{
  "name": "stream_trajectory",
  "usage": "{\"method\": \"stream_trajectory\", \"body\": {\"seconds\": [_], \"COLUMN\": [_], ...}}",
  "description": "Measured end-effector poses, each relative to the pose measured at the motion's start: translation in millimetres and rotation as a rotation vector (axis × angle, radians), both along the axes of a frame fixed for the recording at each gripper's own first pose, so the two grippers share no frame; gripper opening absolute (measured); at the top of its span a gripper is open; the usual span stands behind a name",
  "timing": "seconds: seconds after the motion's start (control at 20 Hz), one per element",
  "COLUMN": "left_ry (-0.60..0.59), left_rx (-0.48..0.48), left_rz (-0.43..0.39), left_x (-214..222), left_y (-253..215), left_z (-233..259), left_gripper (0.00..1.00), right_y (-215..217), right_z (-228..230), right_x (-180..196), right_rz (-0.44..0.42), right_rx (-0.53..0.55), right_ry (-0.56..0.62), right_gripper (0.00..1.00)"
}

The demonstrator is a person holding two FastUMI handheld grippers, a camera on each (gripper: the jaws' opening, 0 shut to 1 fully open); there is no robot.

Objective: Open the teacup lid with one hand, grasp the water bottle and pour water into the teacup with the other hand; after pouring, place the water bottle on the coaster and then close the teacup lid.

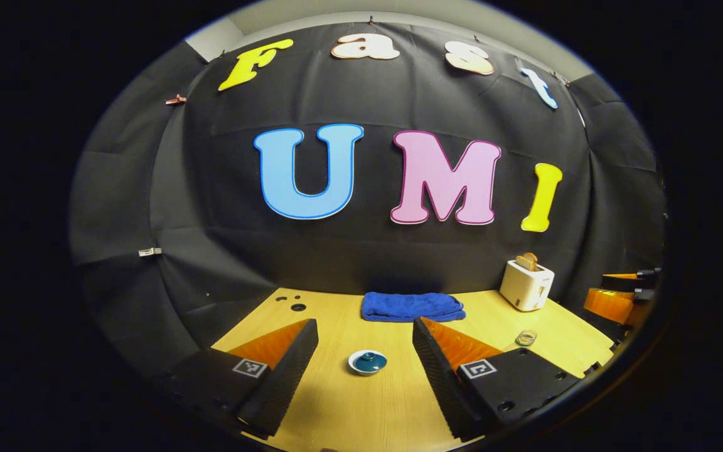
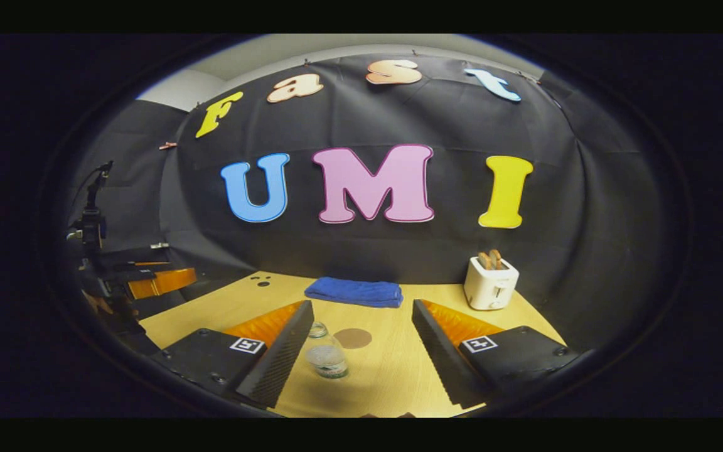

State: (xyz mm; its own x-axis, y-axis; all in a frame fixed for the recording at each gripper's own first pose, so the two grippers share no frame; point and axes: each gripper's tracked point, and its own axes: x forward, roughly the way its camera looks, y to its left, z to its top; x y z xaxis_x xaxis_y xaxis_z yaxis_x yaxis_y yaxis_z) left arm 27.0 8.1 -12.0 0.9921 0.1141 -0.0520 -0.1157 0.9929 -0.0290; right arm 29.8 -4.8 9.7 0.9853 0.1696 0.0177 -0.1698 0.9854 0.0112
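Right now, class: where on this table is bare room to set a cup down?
Bare wood lies between the blue towel and the lidded teacup, and between the coaster and the toaster. It is crowded where the water bottle stands by the coaster.

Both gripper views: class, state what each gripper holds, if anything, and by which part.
Nothing is held. The left gripper is open above the lidded teacup; the right gripper is open near the water bottle.

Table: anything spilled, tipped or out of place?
Nothing stands out. The teacup sits upright with its lid on, the water bottle stands upright beside the bare coaster, and the table looks dry.
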Motion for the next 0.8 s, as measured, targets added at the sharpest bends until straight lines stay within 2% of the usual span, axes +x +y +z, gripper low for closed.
{"method": "stream_trajectory", "body": {"seconds": [0.3, 0.65, 0.8], "left_ry": [0.038, 0.136, 0.179], "left_rx": [-0.005, -0.001, -0.001], "left_rz": [-0.052, -0.148, -0.173], "left_x": [26.3, 107.1, 141.0], "left_y": [-8.0, 4.3, 12.9], "left_z": [-25.3, -102.5, -140.3], "left_gripper": [0.95, 0.94, 0.89], "right_y": [-7.5, -5.3, -5.3], "right_z": [-9.6, -32.5, -43.1], "right_x": [4.9, 14.0, 13.6], "right_rz": [-0.017, -0.112, -0.163], "right_rx": [0.018, 0.010, 0.019], "right_ry": [0.036, 0.128, 0.158], "right_gripper": [0.99, 0.99, 0.99]}}
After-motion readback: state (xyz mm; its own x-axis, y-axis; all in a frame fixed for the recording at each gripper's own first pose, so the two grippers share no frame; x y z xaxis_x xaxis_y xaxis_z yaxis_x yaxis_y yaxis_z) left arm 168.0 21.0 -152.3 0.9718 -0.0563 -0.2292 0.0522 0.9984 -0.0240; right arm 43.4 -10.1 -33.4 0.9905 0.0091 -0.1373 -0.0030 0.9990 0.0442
